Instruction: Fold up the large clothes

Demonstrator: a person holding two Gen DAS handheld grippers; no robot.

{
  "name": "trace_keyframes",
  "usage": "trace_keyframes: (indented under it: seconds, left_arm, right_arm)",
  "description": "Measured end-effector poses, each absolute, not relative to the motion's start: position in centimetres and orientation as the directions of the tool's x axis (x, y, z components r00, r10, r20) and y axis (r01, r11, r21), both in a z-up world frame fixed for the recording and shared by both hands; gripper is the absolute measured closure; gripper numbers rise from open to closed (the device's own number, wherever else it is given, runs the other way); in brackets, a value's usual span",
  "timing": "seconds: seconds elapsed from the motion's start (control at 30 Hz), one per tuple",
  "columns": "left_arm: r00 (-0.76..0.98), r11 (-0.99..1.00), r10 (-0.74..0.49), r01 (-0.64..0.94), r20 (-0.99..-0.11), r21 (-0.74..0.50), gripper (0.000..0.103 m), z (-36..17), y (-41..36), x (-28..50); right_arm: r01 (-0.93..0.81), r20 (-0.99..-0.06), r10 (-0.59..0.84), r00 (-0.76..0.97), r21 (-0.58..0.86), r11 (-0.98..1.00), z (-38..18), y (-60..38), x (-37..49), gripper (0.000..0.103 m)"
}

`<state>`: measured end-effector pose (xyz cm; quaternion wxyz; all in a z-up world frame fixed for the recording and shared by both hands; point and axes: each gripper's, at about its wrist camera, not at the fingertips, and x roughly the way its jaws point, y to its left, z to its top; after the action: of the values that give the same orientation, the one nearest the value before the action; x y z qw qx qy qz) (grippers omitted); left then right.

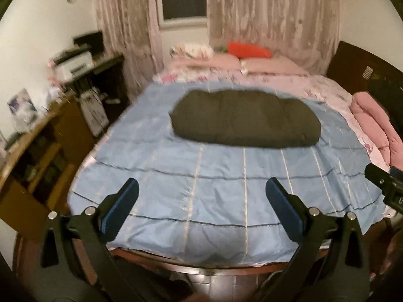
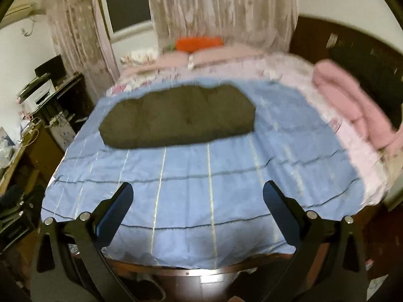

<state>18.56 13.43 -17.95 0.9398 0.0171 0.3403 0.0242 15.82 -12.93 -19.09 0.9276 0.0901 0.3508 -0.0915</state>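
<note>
Left gripper (image 1: 201, 188) hanging over near end of bed, fingers spread wide, gripping nothing. Right gripper (image 2: 197, 192) hanging likewise beside it, fingers also splayed, empty. Dark garment (image 1: 244, 119) lying folded into long bundle across blue sheet (image 1: 201, 188), well apart from both grippers, toward far half. Pink blanket (image 2: 352, 100) sitting at right edge. Orange pillow (image 1: 248, 49) resting by curtains (image 1: 272, 12). Both views blurring slightly.
</note>
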Motion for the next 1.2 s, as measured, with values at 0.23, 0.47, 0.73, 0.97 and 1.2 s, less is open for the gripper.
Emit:
trace_keyframes:
  seconds: [0.23,0.47,0.73,0.97,1.2]
  left_arm:
    - [0.814,0.998,0.043,-0.056,-0.58,-0.004,0.002,-12.1,13.5,12.0]
    - [0.832,1.0,0.001,-0.01,-0.555,-0.014,0.002,-9.8,12.6,8.1]
    - [0.841,1.0,-0.015,0.018,-0.541,0.0,0.002,-9.3,11.5,8.0]
    - [0.837,1.0,-0.009,-0.004,-0.546,-0.022,0.002,-9.7,12.2,7.8]
    - [0.847,1.0,-0.014,-0.002,-0.531,-0.03,0.002,-9.2,12.6,7.7]
  right_arm:
    - [0.218,-0.544,-0.125,0.83,0.111,0.97,-12.9,-10.6,8.5,0.001]
    - [0.198,-0.496,-0.135,0.858,0.077,0.977,-10.0,-9.5,3.9,0.001]
    - [0.205,-0.45,-0.139,0.882,0.099,0.974,-9.1,-9.5,3.6,0.001]
    - [0.183,-0.472,-0.122,0.873,0.085,0.979,-10.1,-8.0,3.1,0.001]
    - [0.176,-0.482,-0.116,0.869,0.083,0.981,-10.2,-7.5,3.2,0.001]
